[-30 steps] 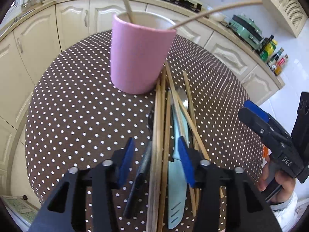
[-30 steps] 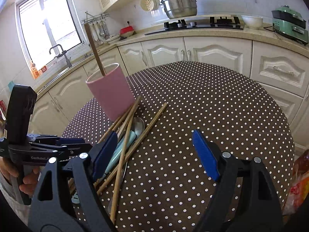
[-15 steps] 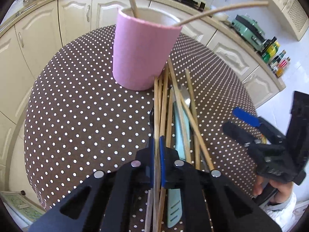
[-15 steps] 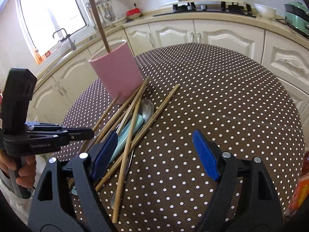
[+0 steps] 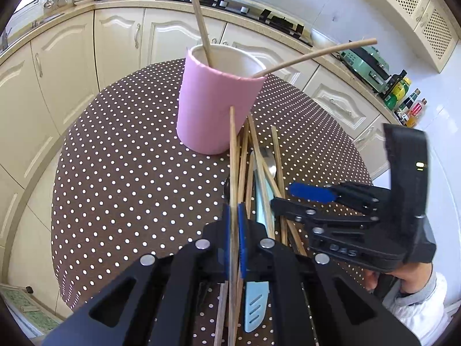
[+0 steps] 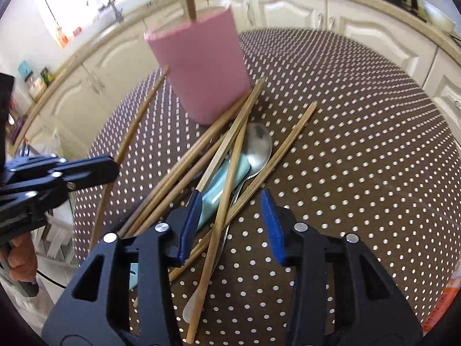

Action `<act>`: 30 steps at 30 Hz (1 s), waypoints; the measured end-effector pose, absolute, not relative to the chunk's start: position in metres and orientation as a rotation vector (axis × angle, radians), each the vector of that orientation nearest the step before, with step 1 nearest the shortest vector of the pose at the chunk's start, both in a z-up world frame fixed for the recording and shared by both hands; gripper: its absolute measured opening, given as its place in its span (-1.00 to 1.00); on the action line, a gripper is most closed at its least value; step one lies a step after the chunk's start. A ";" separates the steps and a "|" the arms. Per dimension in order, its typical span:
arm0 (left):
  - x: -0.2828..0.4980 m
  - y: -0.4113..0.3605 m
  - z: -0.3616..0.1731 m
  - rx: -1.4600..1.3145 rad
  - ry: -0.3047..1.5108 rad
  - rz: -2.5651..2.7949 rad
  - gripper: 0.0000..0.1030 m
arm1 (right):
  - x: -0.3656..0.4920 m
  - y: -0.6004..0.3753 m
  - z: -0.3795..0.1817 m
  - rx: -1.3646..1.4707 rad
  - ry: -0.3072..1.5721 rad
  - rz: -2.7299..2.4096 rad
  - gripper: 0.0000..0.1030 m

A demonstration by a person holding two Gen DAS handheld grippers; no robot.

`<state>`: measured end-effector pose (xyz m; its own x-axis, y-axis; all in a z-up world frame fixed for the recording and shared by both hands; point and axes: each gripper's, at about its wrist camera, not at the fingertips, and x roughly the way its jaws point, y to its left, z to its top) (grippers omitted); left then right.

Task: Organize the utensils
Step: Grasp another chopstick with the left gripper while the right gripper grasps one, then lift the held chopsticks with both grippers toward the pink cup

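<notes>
Kitchen setting: cream cabinets all round, and a round table under a brown polka-dot cloth.

Left gripper has its blue pads pinched tight on a single chopstick. The stick runs forward between the jaws, its far tip just short of the pink cup, and appears lifted off the pile. In the right view the same stick shows at the left, angled up beside the cup.

Right gripper is partly open with nothing between the pads, hovering low over the pile of utensils.

Cup is a matte pink cylinder standing upright near the table centre, with two chopsticks leaning in it.

Pile lies just in front of the cup: several bamboo chopsticks crossed over each other, a metal spoon and a pale blue knife partly buried beneath them.

Handling, as a judgement:
- Chopsticks are light, stiff and thin. A pinch near one end leaves a long lever, so the stick may pivot in the pads. A mid-shaft grip looks safer.
- Smooth bamboo could slip.
- Spoon lies flat against the cloth. Its handle is the likely hold.
- Knife should go by the handle, after the sticks above it are cleared.
</notes>
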<state>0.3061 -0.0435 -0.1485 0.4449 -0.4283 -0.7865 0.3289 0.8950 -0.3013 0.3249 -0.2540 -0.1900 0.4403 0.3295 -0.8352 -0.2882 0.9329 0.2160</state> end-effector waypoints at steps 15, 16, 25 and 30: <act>0.293 -0.060 -0.136 -0.101 0.963 -0.510 -0.90 | 0.312 -0.297 -0.185 0.159 1.024 0.423 -0.88; 0.291 -0.061 -0.133 -0.100 0.954 -0.519 -0.90 | 0.311 -0.301 -0.183 0.168 1.013 0.422 -0.88; 0.281 -0.076 -0.119 -0.083 0.924 -0.549 -0.90 | 0.284 -0.341 -0.188 0.134 1.045 0.381 -0.88; 0.285 -0.081 -0.125 -0.089 0.942 -0.541 -0.90 | 0.282 -0.344 -0.190 0.074 1.096 0.333 -0.87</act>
